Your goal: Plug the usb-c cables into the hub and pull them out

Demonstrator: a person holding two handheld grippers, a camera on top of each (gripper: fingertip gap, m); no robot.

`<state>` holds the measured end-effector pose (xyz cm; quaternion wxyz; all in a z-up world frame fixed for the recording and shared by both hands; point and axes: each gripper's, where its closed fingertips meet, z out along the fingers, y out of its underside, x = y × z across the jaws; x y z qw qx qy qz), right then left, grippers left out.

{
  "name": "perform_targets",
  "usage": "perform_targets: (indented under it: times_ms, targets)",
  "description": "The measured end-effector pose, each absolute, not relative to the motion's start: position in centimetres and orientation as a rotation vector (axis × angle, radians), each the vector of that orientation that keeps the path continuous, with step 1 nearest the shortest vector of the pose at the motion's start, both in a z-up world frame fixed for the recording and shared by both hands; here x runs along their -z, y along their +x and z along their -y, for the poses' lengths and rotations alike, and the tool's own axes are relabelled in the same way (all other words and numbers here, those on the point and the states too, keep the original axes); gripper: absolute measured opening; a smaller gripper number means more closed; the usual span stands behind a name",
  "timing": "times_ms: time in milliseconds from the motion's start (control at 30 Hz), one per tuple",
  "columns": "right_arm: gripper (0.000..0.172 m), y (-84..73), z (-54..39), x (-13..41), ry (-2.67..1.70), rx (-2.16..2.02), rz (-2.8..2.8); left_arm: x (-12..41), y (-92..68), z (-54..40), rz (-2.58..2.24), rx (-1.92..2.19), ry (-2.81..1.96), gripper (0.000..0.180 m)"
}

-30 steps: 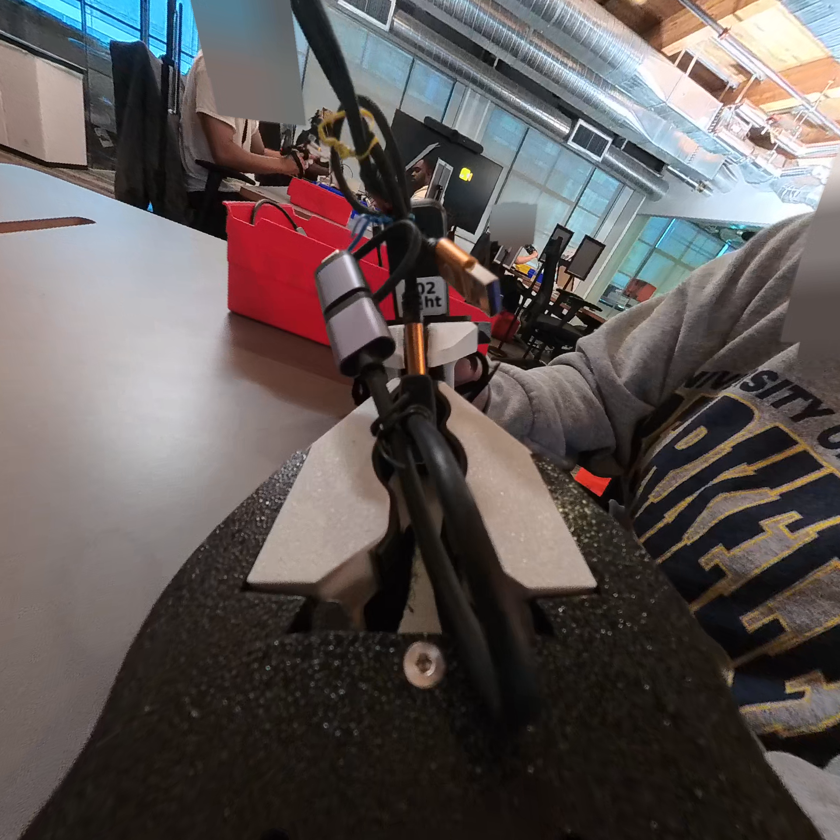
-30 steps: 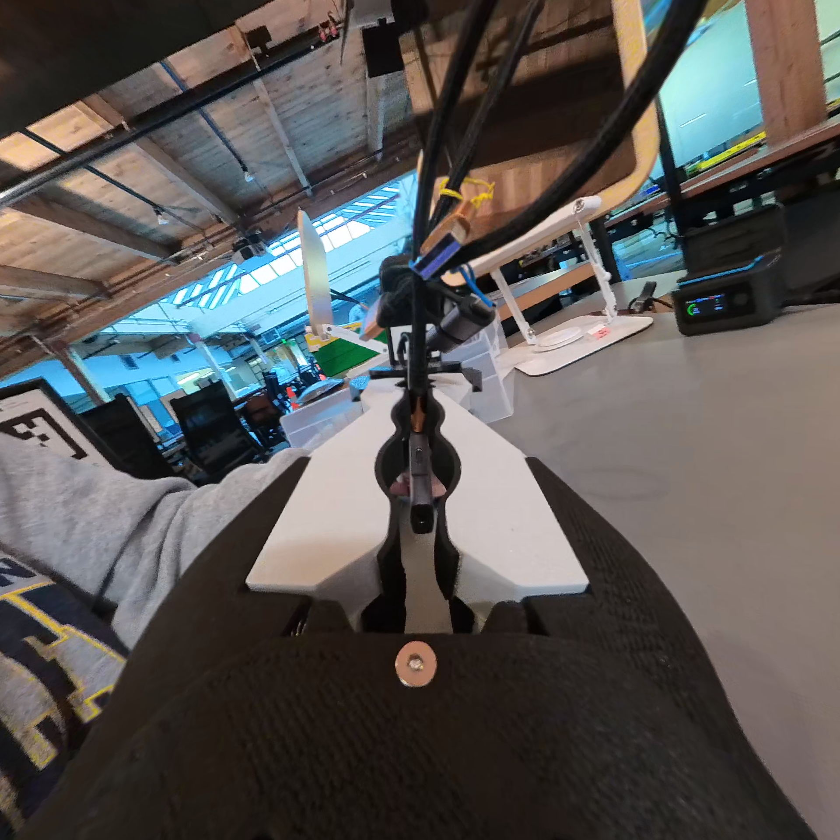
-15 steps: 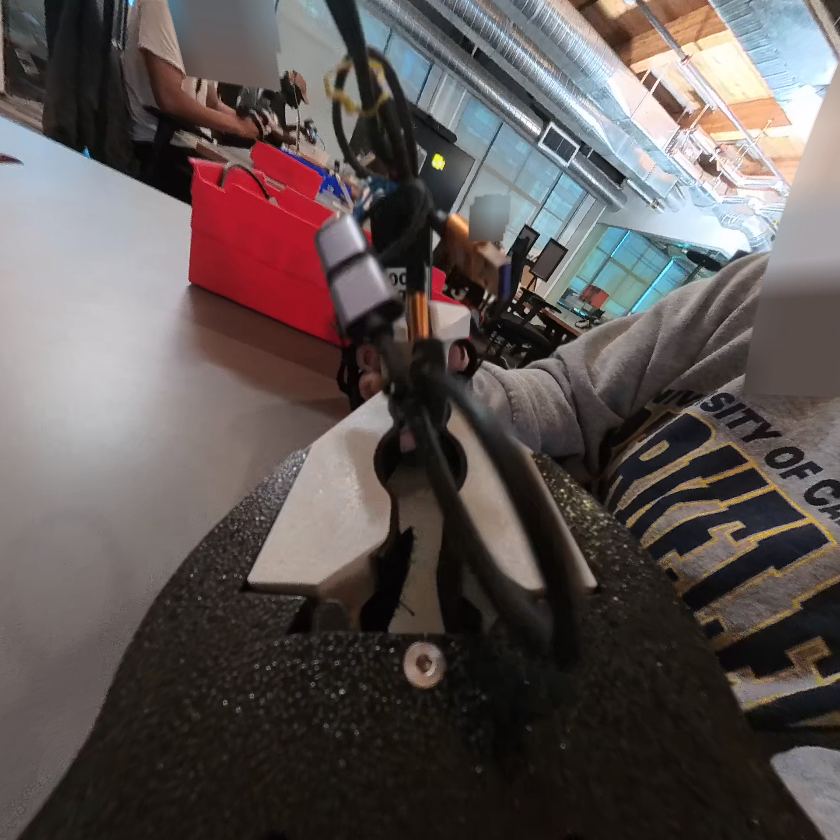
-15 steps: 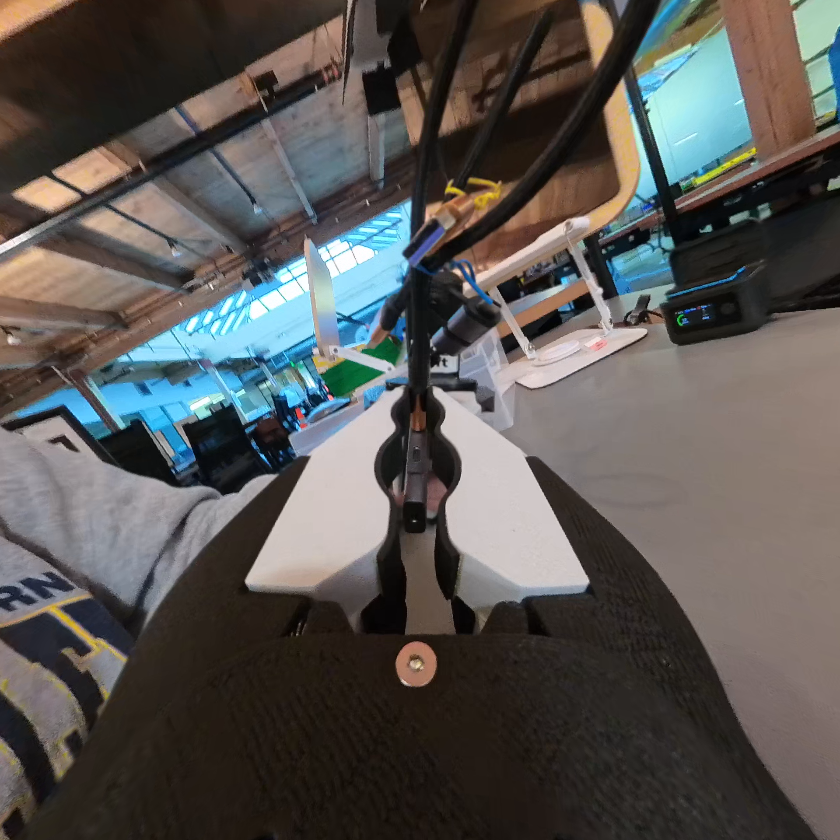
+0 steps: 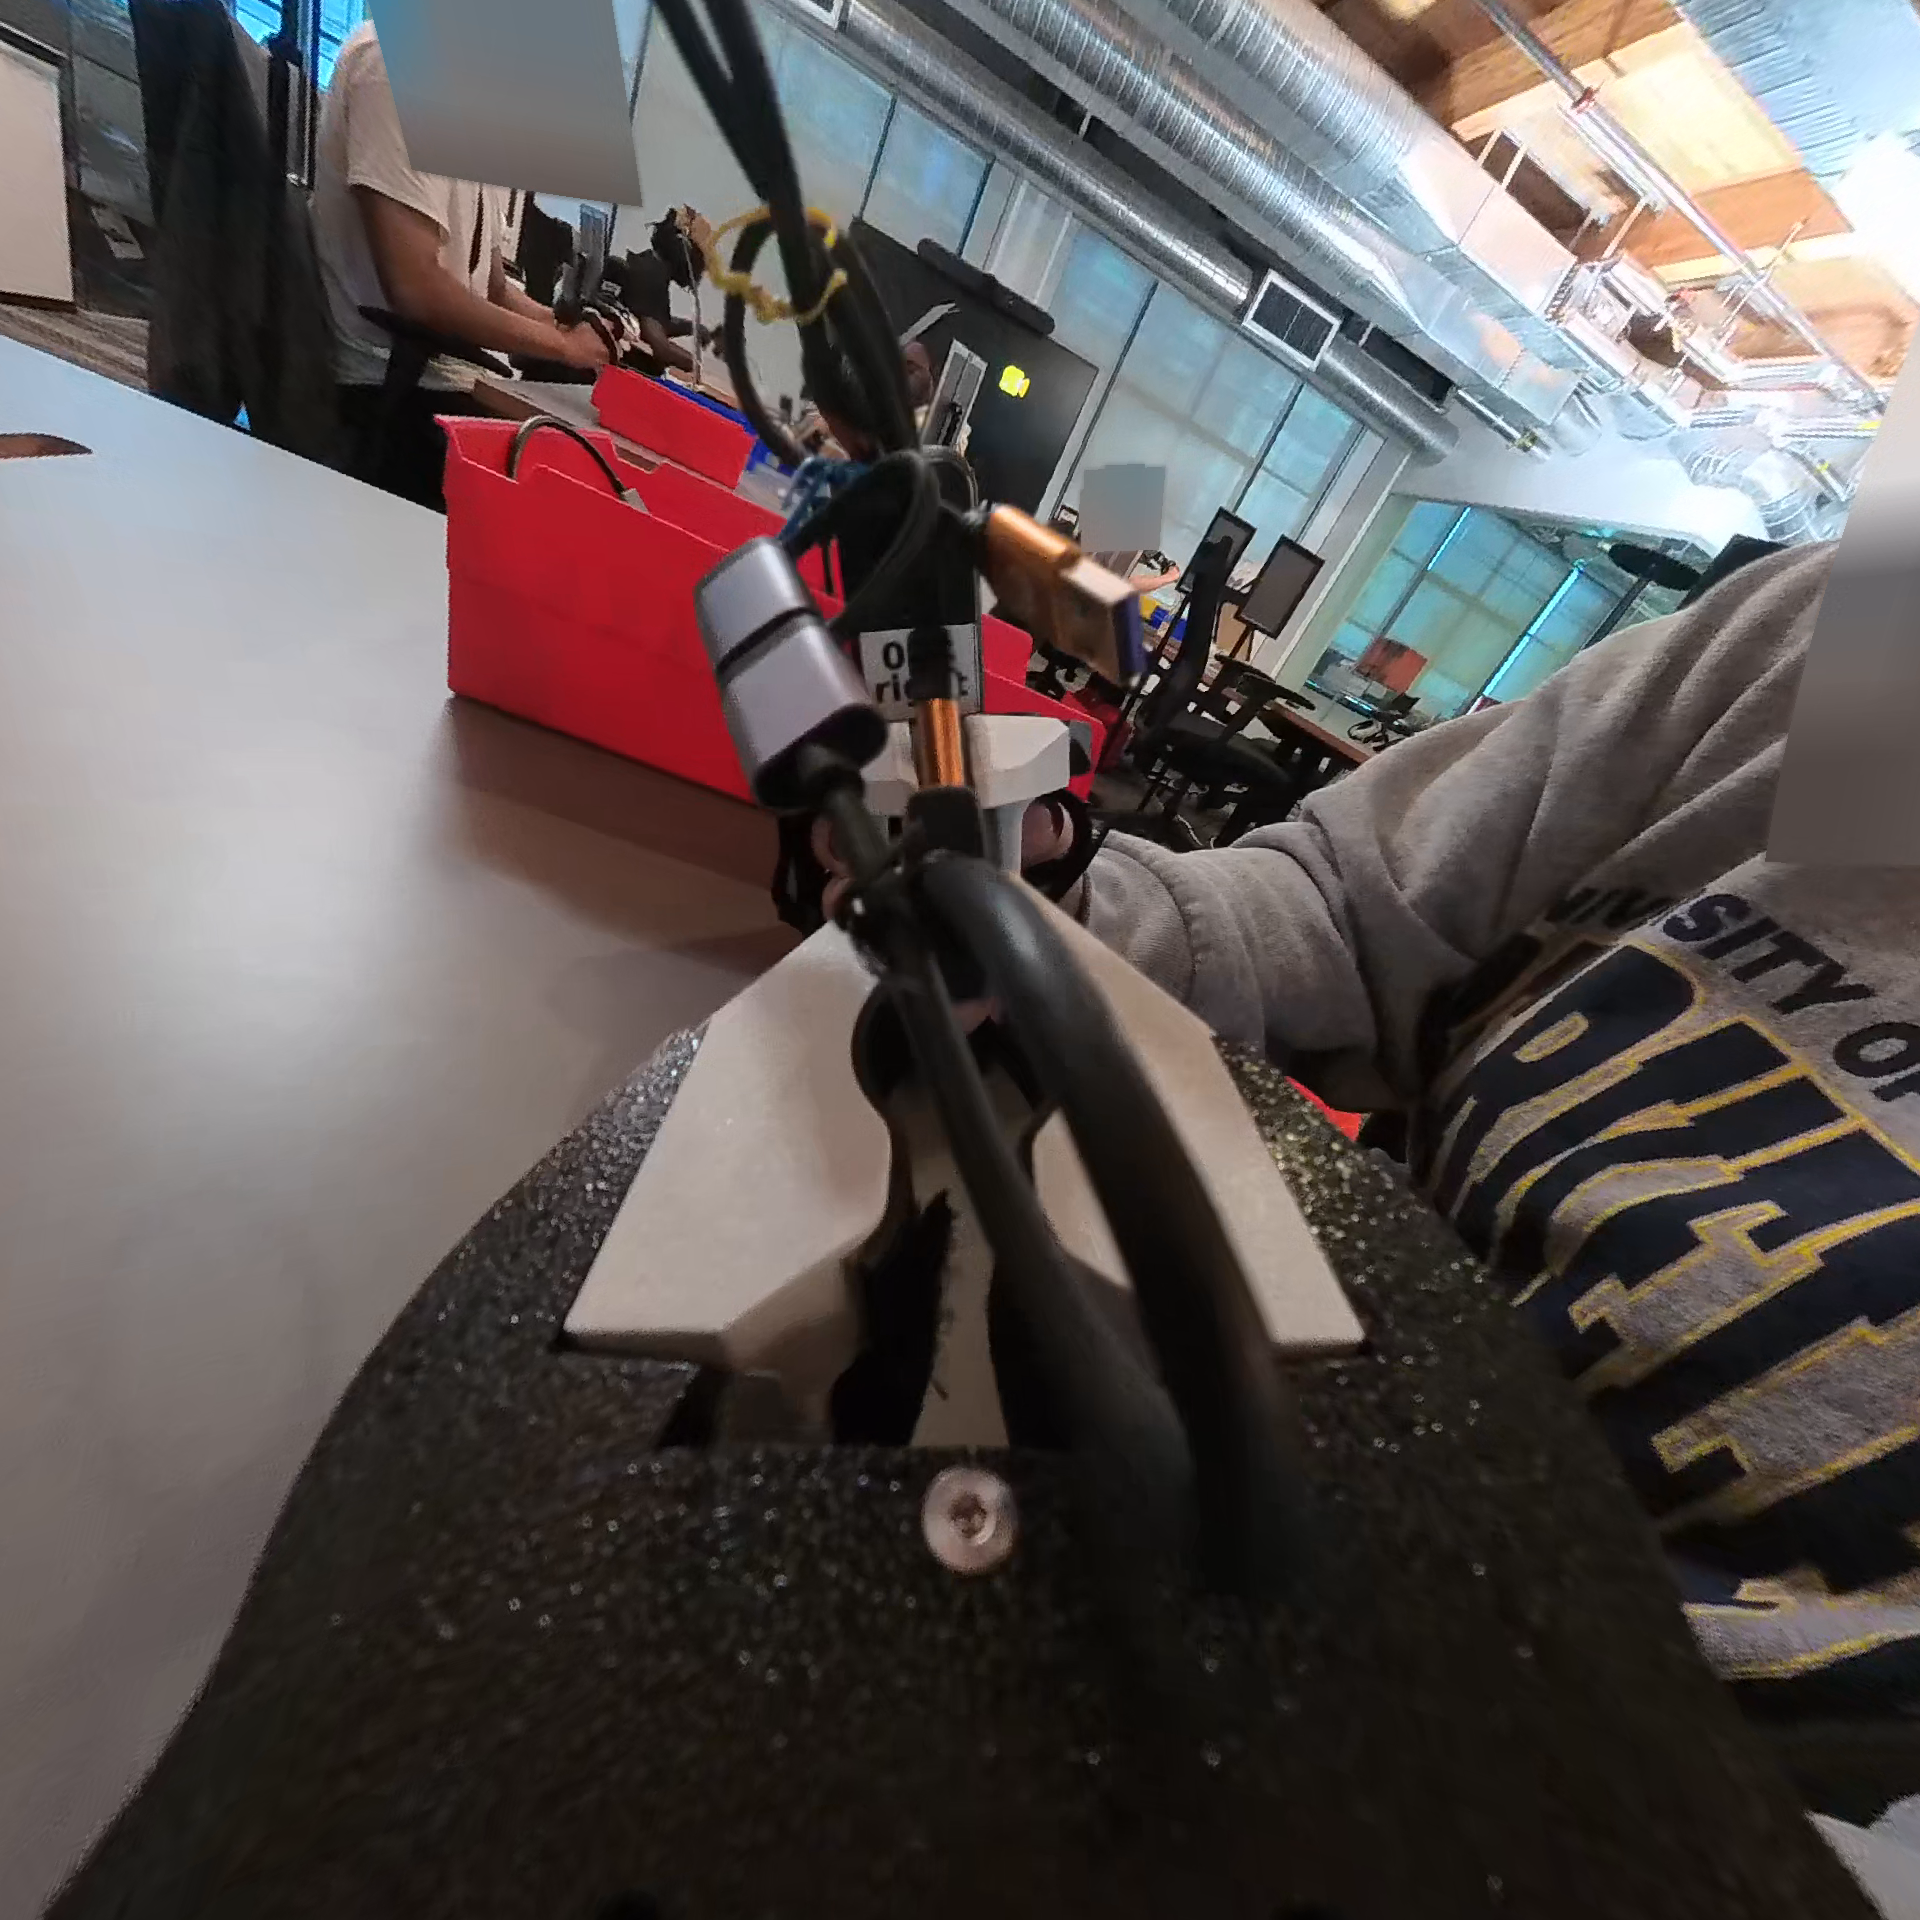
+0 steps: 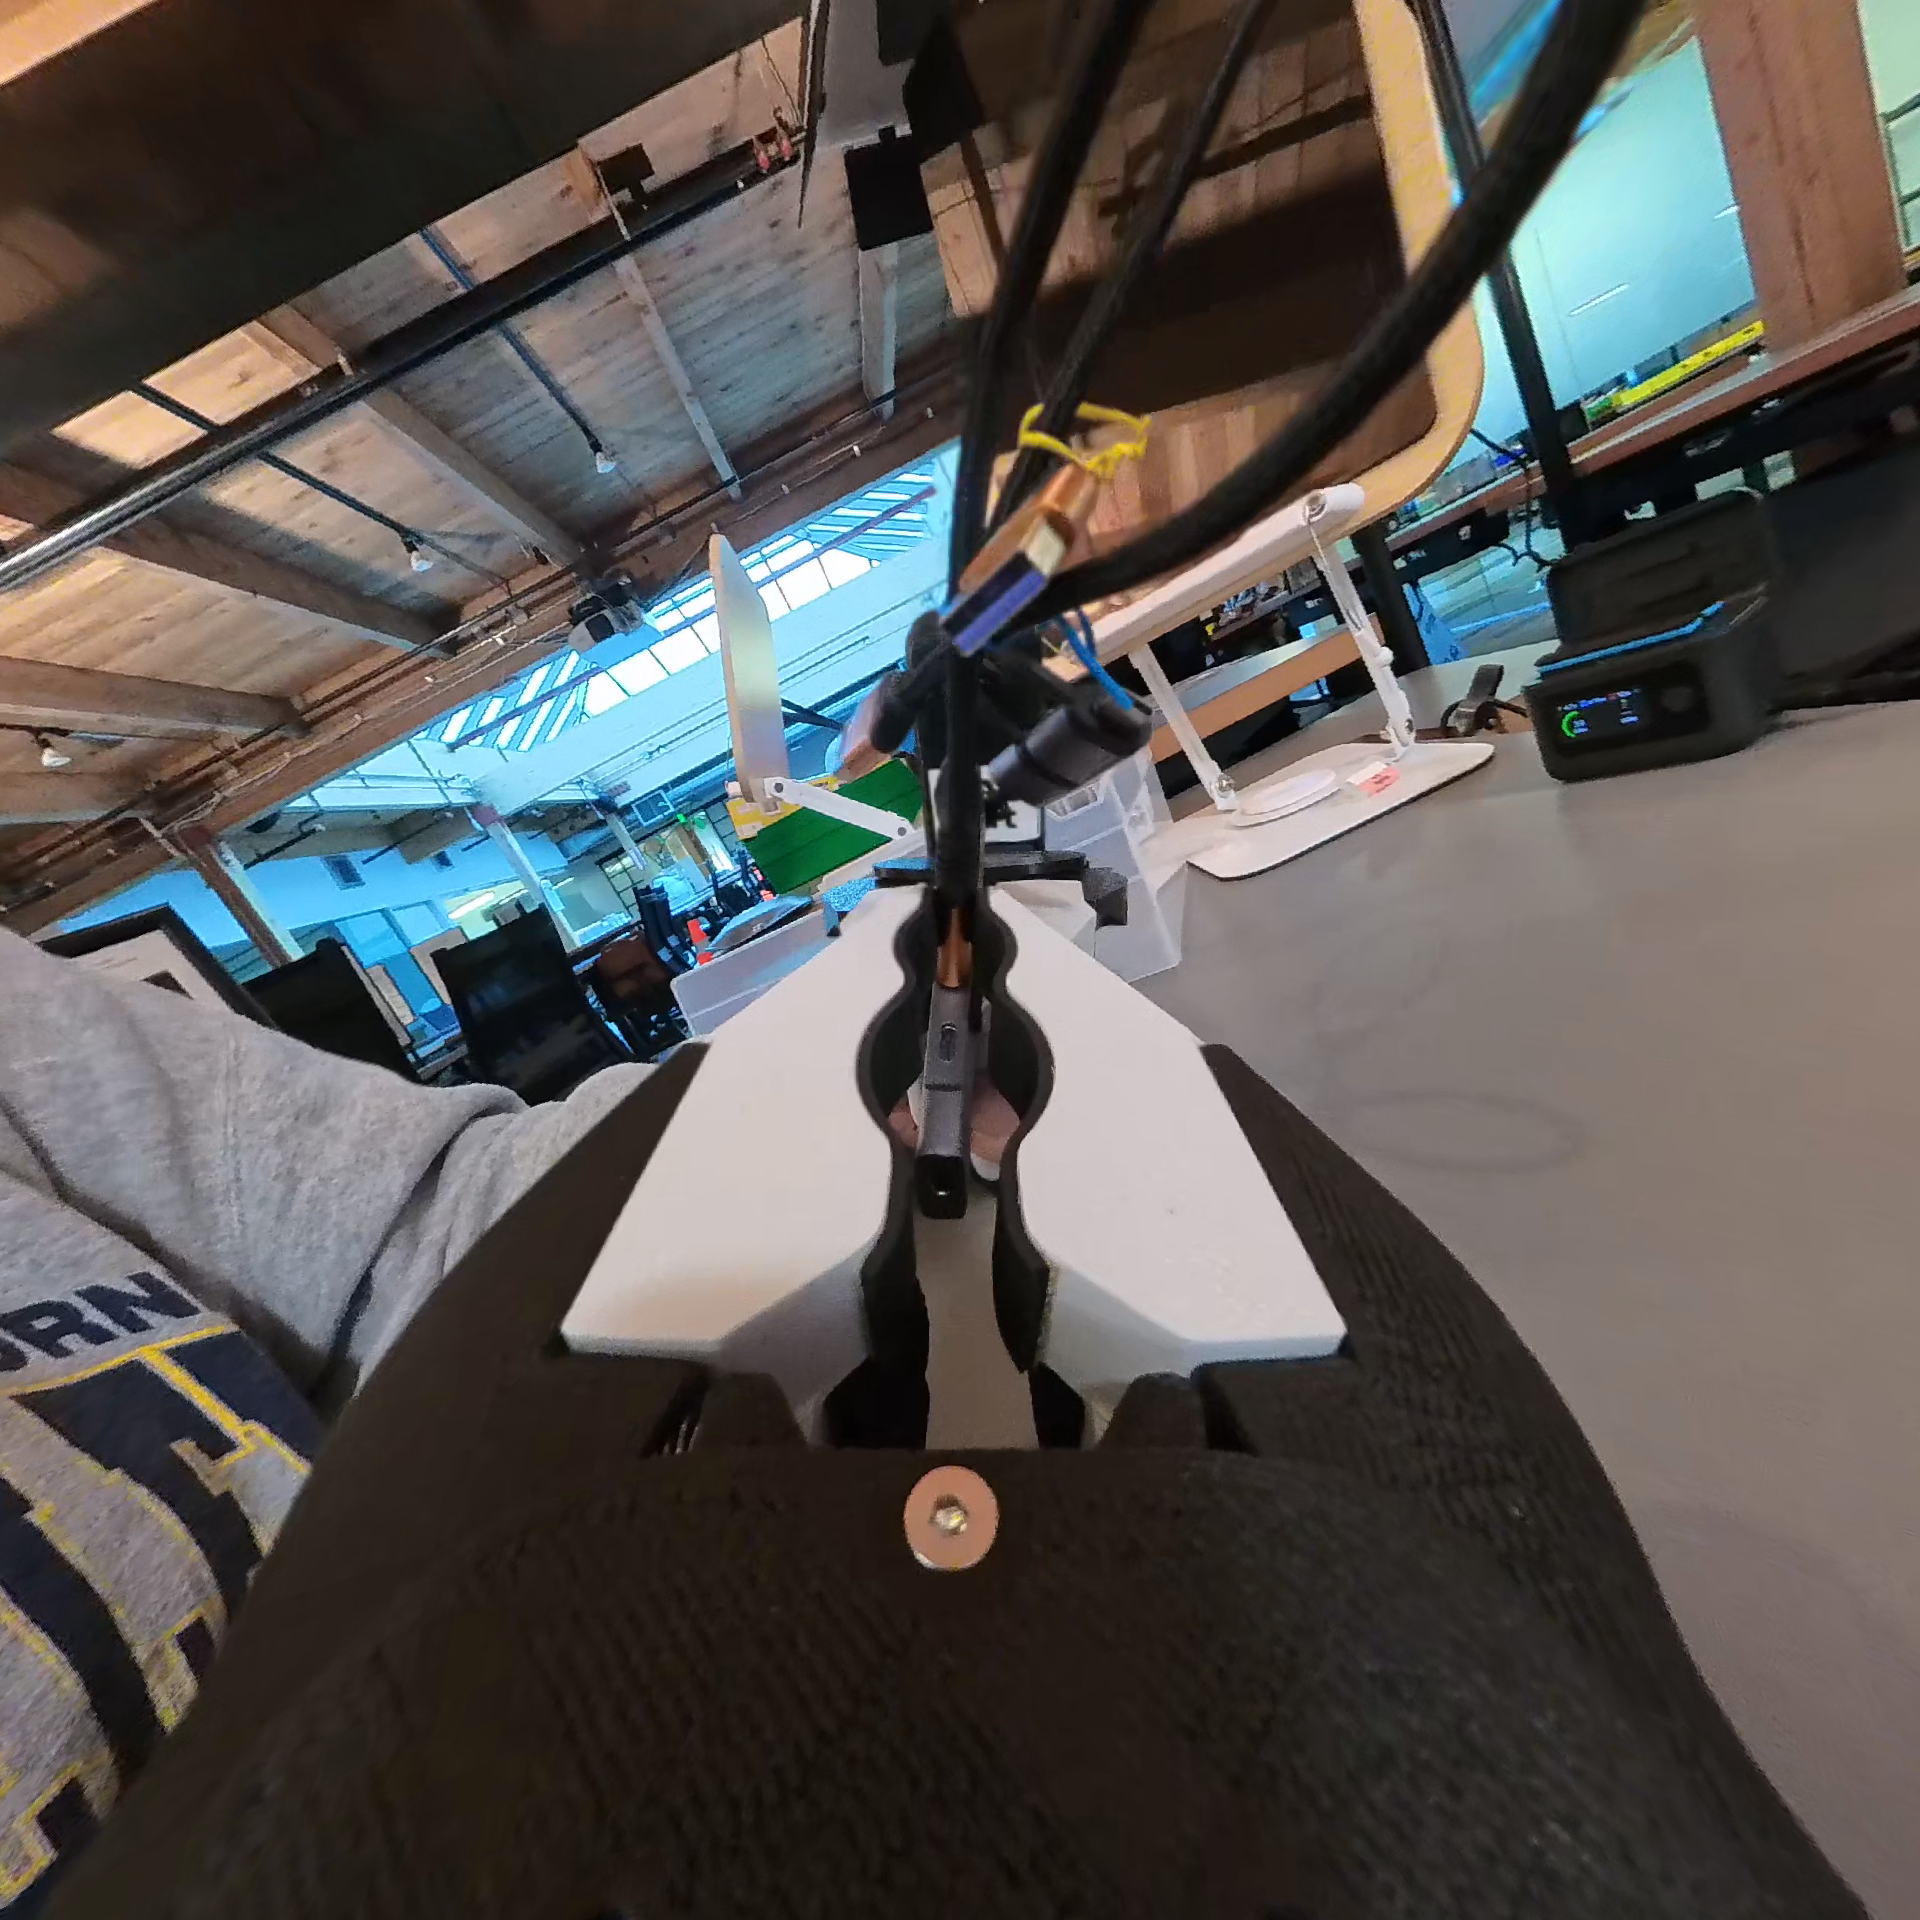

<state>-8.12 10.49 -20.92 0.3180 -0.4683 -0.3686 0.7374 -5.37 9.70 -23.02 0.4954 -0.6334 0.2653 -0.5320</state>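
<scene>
In the left wrist view my left gripper [image 5: 920, 920] is shut on a bundle of black cables [image 5: 1039, 1091] that runs back between its white fingers [image 5: 769, 1070]. A small grey hub [image 5: 779, 675] hangs on one thin cable just above the tips, with a gold USB plug [image 5: 1060, 592] beside it. My right gripper [image 5: 940, 753] faces it, close by. In the right wrist view my right gripper [image 6: 951, 935] is shut on a grey usb-c plug [image 6: 945, 1070] with a copper collar, its open end pointing back at the camera. The left gripper [image 6: 961, 873] stands right beyond it, with the hub [image 6: 1060, 743] above.
Both grippers are held above a grey table [image 5: 260, 831]. Red bins [image 5: 582, 623] stand behind them, with a person at the far table. The holder's grey sleeve [image 5: 1351, 883] is at the right. A white lamp stand [image 6: 1340, 779], a black power unit [image 6: 1652, 696] and clear boxes [image 6: 1132, 883] stand farther off. My left and right fingertips are right by each other. Left tips and right tips are each some 35 centimeters from the black power unit [image 6: 1652, 696].
Both views tilted up and swung back a little. Both grippers kept their hold, and the cable bundle swayed slightly.
</scene>
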Motion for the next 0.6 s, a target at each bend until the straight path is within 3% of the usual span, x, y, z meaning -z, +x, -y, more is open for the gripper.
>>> perform_targets:
  times_ms: [600]
  targets:
    - [0.001,-8.5,-10.9,20.7,-1.239,-1.837,0.888,22.6,-6.5,-10.1,-0.641,1.236,-1.488,0.008]
